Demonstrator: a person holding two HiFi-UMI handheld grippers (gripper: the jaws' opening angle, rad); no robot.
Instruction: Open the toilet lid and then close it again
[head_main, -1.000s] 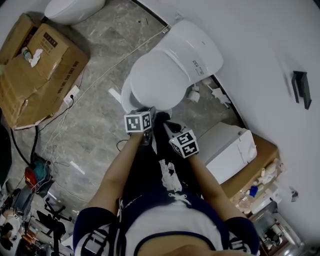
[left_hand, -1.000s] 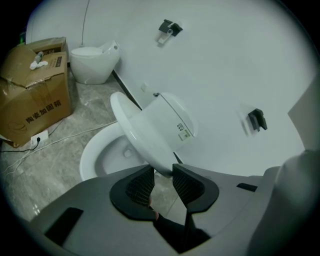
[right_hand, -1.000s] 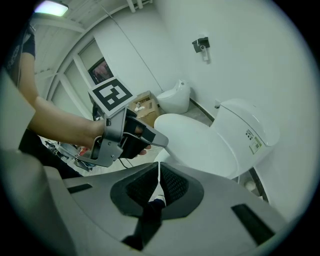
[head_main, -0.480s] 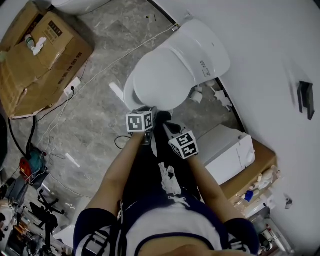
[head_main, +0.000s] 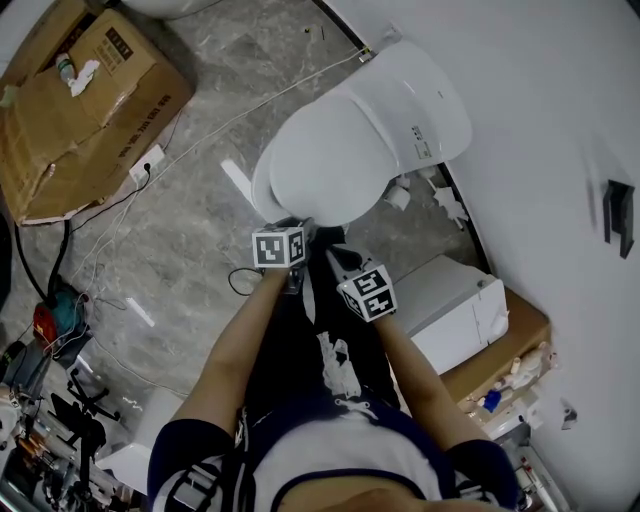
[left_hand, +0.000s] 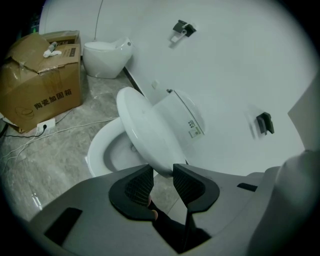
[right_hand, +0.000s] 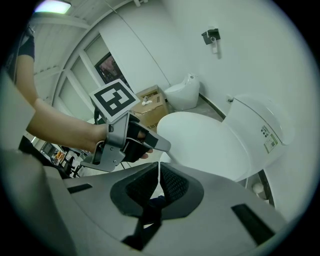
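Observation:
The white toilet lid (head_main: 330, 160) stands half raised over the bowl (left_hand: 107, 150), tilted toward the tank (head_main: 425, 90). My left gripper (head_main: 300, 224) is at the lid's front rim. In the left gripper view that rim (left_hand: 161, 167) sits between the two dark pads, which close on it from both sides. The right gripper view shows the left gripper (right_hand: 162, 146) at the lid's (right_hand: 205, 142) near edge. My right gripper (head_main: 335, 252) hangs just right of it and short of the lid, jaws (right_hand: 159, 175) shut with nothing between them.
A cardboard box (head_main: 80, 110) and loose cables (head_main: 150, 170) lie on the grey floor to the left. A second toilet (left_hand: 105, 55) stands by the far wall. A white box (head_main: 455, 300) sits on cardboard to the right, against the wall.
Both grippers have sunk a little while staying at the lid's front edge. The head view has shifted, so the toilet sits slightly higher and further right.

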